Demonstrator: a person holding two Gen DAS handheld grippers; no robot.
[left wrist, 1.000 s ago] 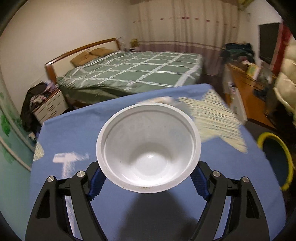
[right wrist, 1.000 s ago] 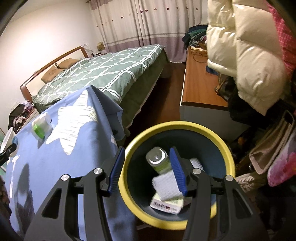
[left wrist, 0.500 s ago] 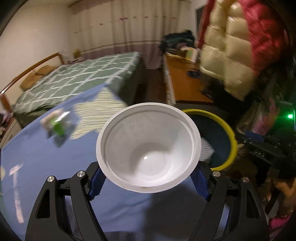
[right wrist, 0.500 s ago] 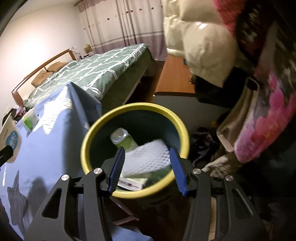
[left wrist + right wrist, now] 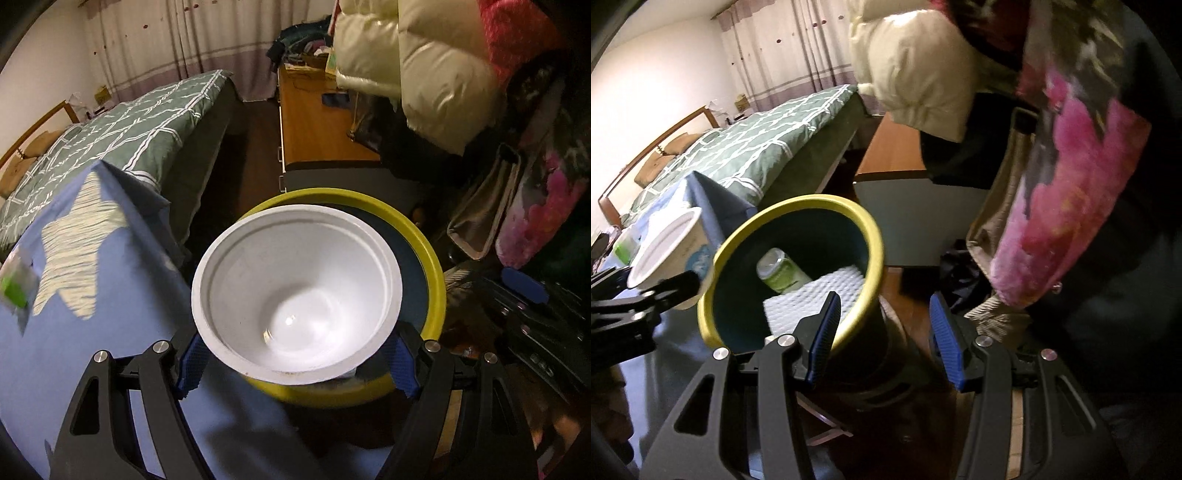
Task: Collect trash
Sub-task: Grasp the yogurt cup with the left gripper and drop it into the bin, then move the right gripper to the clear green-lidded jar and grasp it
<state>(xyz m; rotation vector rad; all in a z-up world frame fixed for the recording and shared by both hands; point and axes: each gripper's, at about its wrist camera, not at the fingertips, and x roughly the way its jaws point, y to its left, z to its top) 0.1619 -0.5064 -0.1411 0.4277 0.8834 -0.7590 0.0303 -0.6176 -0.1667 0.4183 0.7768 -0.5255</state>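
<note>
My left gripper (image 5: pixel 295 363) is shut on a white paper bowl (image 5: pixel 295 291) and holds it over the yellow-rimmed dark trash bin (image 5: pixel 432 266). In the right wrist view the bowl (image 5: pixel 665 251) and the left gripper's black frame sit at the bin's left rim (image 5: pixel 798 206). Inside the bin lie a green bottle (image 5: pixel 783 275) and a white foam sheet (image 5: pixel 816 295). My right gripper (image 5: pixel 882 336) is open and empty, just right of the bin and near its front. A small green and white packet (image 5: pixel 14 284) lies on the blue cloth table (image 5: pixel 92 332).
A bed with a green checked cover (image 5: pixel 140 122) stands behind the table. A wooden cabinet (image 5: pixel 314 136) is behind the bin. Cream and pink puffy coats (image 5: pixel 424 70) and bags (image 5: pixel 484 214) hang at the right, close to the bin.
My left gripper has swung right with the bowl, from over the table to over the bin. My right gripper has drawn back to the right of the bin; the foam sheet now lies inside.
</note>
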